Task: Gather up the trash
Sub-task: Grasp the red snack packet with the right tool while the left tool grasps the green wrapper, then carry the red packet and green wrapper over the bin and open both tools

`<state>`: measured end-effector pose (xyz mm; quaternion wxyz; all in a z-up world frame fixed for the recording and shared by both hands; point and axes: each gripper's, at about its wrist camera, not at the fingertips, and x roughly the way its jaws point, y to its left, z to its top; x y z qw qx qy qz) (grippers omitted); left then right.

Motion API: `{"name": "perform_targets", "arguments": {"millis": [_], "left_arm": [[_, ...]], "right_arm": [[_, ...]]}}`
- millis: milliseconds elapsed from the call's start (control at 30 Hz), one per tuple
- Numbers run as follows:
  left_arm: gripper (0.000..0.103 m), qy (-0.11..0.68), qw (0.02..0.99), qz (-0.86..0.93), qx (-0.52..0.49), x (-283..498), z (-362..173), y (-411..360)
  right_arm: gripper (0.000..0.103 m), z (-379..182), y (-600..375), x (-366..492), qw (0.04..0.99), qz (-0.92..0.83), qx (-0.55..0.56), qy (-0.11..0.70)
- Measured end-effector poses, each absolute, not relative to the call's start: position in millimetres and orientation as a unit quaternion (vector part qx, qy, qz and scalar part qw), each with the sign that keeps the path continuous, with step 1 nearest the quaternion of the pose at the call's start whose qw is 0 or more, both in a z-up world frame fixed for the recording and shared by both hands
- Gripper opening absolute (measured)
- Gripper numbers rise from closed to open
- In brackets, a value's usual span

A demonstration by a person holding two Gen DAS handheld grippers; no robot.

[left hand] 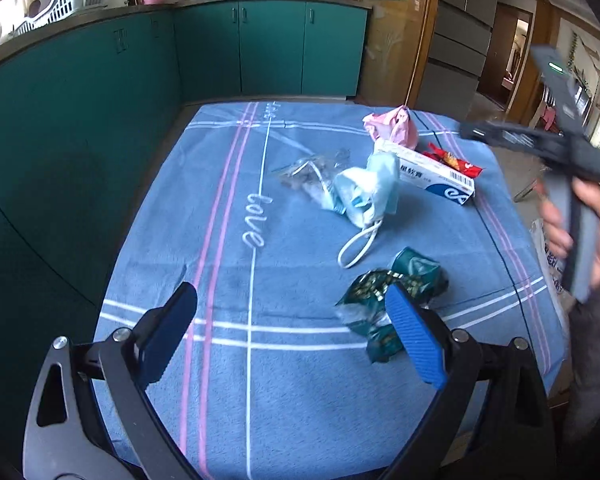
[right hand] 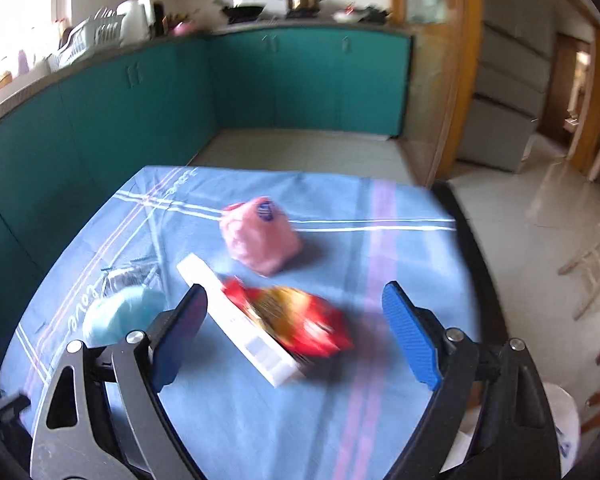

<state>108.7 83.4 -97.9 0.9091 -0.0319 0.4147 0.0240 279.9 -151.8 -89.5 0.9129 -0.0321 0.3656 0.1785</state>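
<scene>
Trash lies on a blue tablecloth [left hand: 228,400]: a green foil wrapper [left hand: 404,280], a light-blue face mask [left hand: 370,192], a clear plastic bag [left hand: 312,174], a white carton [left hand: 432,174], a red snack packet [left hand: 456,160] and a pink crumpled bag [left hand: 392,126]. My left gripper [left hand: 292,336] is open above the cloth, its right finger [left hand: 414,338] in front of the green wrapper. My right gripper [right hand: 294,334] is open over the white carton [right hand: 240,324] and red packet [right hand: 304,324], nothing pinched. The pink bag [right hand: 260,238] sits behind them, the mask [right hand: 120,316] to the left.
Teal kitchen cabinets [left hand: 100,120] run along the left and back. A hand holding the other gripper's handle [left hand: 580,216] shows at the right of the left wrist view. A white bag [right hand: 564,432] hangs off the table's right edge, and a tiled floor [right hand: 540,240] lies beyond.
</scene>
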Motion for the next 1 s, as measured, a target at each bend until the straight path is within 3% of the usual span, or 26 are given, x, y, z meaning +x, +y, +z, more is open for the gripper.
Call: {"name": "perform_targets", "arguments": {"millis": [200,267,400,467,533,800,933,1000], "left_arm": [[0.095,0.423,0.906,0.006,-0.030,112,-107,78],[0.095,0.424,0.905,0.000,-0.028,112,-109,77],[0.095,0.430,0.902,-0.005,-0.032,120,-115,74],[0.095,0.432,0.901,-0.009,-0.037,120,-117,73],[0.095,0.433,0.901,-0.013,-0.037,122,-119,71],[0.095,0.427,0.903,-0.028,-0.036,123,-118,66],[0.095,0.430,0.901,-0.054,-0.032,132,-119,54],[0.095,0.433,0.899,-0.060,-0.024,137,-122,45]], "right_arm": [[0.083,-130,-137,318,0.873,0.209,0.009,0.441],[0.064,-132,-130,307,0.872,0.218,-0.020,0.439],[0.047,-129,-128,279,0.854,0.259,-0.022,0.450],[0.030,-127,-131,265,0.844,0.279,-0.013,0.458],[0.026,-128,-135,248,0.832,0.302,-0.005,0.466],[0.028,-120,-165,188,0.860,0.248,-0.049,0.444],[0.062,-117,-186,173,0.878,0.204,-0.037,0.432],[0.071,-116,-192,172,0.882,0.199,-0.030,0.427]]}}
